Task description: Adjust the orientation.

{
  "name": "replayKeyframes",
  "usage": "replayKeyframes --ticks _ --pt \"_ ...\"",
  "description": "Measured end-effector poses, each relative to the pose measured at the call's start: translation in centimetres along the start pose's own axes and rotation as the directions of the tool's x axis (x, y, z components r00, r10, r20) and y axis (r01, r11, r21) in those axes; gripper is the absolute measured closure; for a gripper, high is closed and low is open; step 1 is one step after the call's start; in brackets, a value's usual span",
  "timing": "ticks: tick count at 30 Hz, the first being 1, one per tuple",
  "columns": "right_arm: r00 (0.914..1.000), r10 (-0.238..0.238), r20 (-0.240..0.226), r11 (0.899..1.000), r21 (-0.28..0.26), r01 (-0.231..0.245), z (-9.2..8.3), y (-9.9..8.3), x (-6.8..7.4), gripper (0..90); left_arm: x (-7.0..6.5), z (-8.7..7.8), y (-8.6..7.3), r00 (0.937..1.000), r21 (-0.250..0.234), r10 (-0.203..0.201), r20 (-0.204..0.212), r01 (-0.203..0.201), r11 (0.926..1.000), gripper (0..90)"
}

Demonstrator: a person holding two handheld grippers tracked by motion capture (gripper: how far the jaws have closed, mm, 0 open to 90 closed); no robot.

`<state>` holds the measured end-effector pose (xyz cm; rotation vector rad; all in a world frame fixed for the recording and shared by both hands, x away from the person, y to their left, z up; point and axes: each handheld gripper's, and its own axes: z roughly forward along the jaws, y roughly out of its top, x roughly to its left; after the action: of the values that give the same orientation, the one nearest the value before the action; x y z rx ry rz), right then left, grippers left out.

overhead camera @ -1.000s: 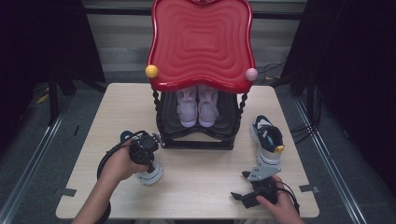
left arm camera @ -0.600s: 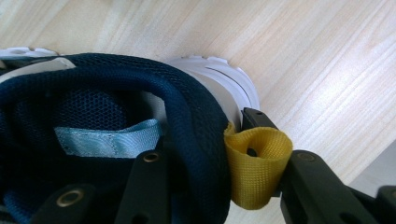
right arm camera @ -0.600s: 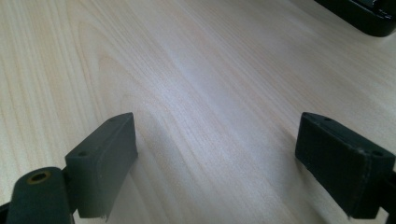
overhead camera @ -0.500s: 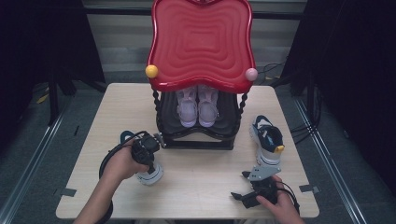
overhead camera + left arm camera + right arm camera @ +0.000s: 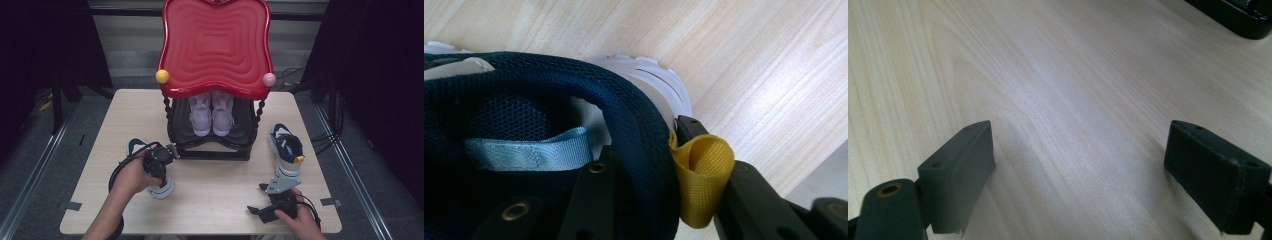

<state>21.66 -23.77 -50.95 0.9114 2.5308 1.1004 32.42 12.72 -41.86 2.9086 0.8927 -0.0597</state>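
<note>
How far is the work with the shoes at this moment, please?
Done: a pink pair sits in the black rack. In hand: the left gripper, jaws just closing, pinches the heel collar of a navy sneaker on the table. Left: the second sneaker waits; the right gripper is open.

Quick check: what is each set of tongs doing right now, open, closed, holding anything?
Left tongs: have just been closing, clamped on the heel collar of the navy shoe, beside its yellow pull loop.
Right tongs: open, empty, over the table.
</note>
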Motion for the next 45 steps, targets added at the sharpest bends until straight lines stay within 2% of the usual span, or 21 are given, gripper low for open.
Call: replayKeyframes --ticks 2,3,4,5,6,9,13,20,21,24,25,28,31,34,40,45 --pt "1.0000 -0.001 -0.001 1.000 0.000 0.001 0.0 0.0 0.0 11.9 -0.1 -0.1 -0.1 0.9996 0.006 0.021 -0.021 -0.021 0.9998 73.5" --pt "1.0000 -0.002 -0.001 1.000 0.000 0.002 0.0 0.0 0.0 11.9 -0.3 -0.1 -0.2 0.9994 -0.006 0.012 -0.031 -0.012 0.9999 74.2" --pt "1.0000 -0.002 -0.001 1.000 0.000 0.002 0.0 0.0 0.0 11.9 -0.1 -0.2 -0.3 0.9980 0.008 0.039 -0.051 -0.038 0.9992 75.2" --pt "1.0000 -0.002 -0.001 1.000 0.000 0.002 0.0 0.0 0.0 11.9 -0.3 -0.2 -0.5 0.9983 -0.009 0.015 -0.057 -0.015 0.9998 75.6" --pt "1.0000 -0.002 0.000 1.000 0.000 0.002 0.0 0.0 0.0 11.9 -0.2 -0.5 -0.6 0.9977 -0.017 0.023 -0.064 -0.024 0.9996 75.7" --pt "1.0000 -0.002 0.000 1.000 0.000 0.002 0.0 0.0 0.0 11.9 -0.2 -1.5 -0.8 0.9979 -0.034 0.026 -0.059 -0.028 0.9990 75.9" --pt "1.0000 -0.002 0.000 1.000 0.000 0.002 0.0 0.0 0.0 11.9 -0.2 -2.8 -0.9 0.9961 -0.042 0.047 -0.074 -0.050 0.9979 75.9" --pt "1.0000 0.000 0.000 1.000 -0.001 0.000 0.0 0.0 0.0 12.0 -0.5 -4.3 -0.9 0.9969 -0.030 0.064 -0.044 -0.066 0.9974 75.9" --pt "1.0000 0.000 0.000 1.000 -0.001 0.000 0.0 0.0 0.0 11.9 -0.4 -4.7 -0.8 0.9951 -0.018 0.087 -0.046 -0.088 0.9960 75.8" --pt "1.0000 -0.001 0.000 1.000 -0.003 0.001 0.0 0.0 0.0 11.9 -0.7 -5.4 -0.9 0.9967 -0.026 0.071 -0.040 -0.072 0.9971 75.8" --pt "1.0000 -0.002 -0.001 1.000 -0.003 0.002 0.0 0.0 0.0 11.9 -0.6 -5.7 -0.9 0.9948 -0.011 0.090 -0.047 -0.091 0.9958 75.8" --pt "1.0000 -0.001 -0.001 1.000 -0.003 0.001 0.0 0.0 0.0 11.9 -0.9 -6.6 -0.9 0.9950 -0.024 0.080 -0.060 -0.081 0.9964 75.7" --pt "1.0000 -0.001 0.000 1.000 -0.003 0.001 0.0 0.0 0.0 12.0 -0.9 -7.8 -0.9 0.9927 -0.020 0.101 -0.065 -0.103 0.9945 75.6" --pt "1.0000 -0.001 -0.001 1.000 -0.002 0.001 0.0 0.0 0.0 11.9 -1.1 -8.8 -0.8 0.9934 -0.036 0.095 -0.064 -0.097 0.9946 75.6" --pt "1.0000 -0.001 -0.001 1.000 -0.002 0.001 0.0 0.0 0.0 11.9 -1.2 -10.2 -0.5 0.9915 -0.021 0.112 -0.066 -0.114 0.9933 75.5" --pt "1.0000 -0.001 0.000 1.000 -0.002 0.001 0.0 0.0 0.0 11.9 -1.4 -11.3 -0.3 0.9905 -0.018 0.128 -0.050 -0.129 0.9915 75.4"
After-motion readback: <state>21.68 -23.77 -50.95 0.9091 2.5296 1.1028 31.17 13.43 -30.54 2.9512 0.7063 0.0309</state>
